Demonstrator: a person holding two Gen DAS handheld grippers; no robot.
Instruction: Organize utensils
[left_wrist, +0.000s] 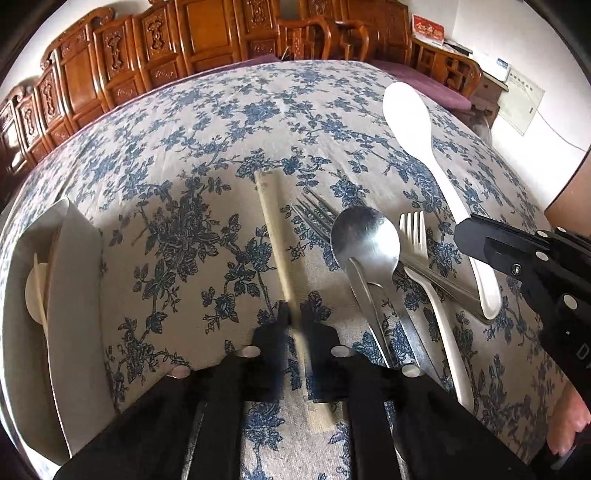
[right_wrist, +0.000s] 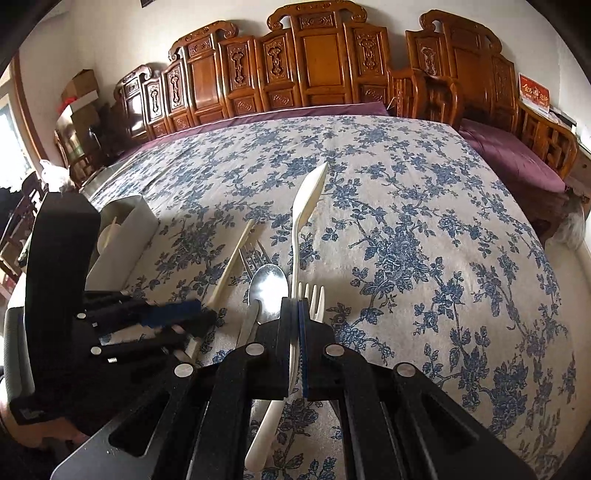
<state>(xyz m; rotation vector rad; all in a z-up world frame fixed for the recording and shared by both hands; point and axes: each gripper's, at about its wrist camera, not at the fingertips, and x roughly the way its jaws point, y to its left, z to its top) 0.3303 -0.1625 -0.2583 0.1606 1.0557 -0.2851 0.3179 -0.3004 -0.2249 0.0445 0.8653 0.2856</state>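
Tablecloth (left_wrist: 207, 140): pale fabric with blue flower sprigs, covering the whole table. All places below are given relative to the steel spoon (left_wrist: 364, 236), which lies bowl-up in the heap of cutlery.

Left gripper (left_wrist: 294, 314): jaws narrow, pinched on a cream plastic stick (left_wrist: 273, 229), long, flat and straight, matte, just left of the steel spoon. The stick runs away from the gripper over the cloth; its near end shows below the fingers. The grip itself is blurred.

Right gripper (right_wrist: 295, 306): jaws closed on the handle of a white serving spoon (right_wrist: 308, 199). This spoon is broad, oval, smooth plastic with a curved handle; it is lifted above the cloth, right of and beyond the steel spoon.

Steel fork (left_wrist: 314, 214): tines poke out just left of the steel spoon's bowl, its handle passing beneath.

White plastic fork (left_wrist: 413, 229): just right of the steel spoon, touching the heap.

Steel knife (left_wrist: 364, 291): blade lies across the steel spoon's bowl and handle.

White box (left_wrist: 70, 280): well left of the steel spoon, open-topped, holding a round cream piece and thin sticks; what they are I cannot tell.

Carved wooden bench backs (right_wrist: 314, 62) stand far beyond the table.
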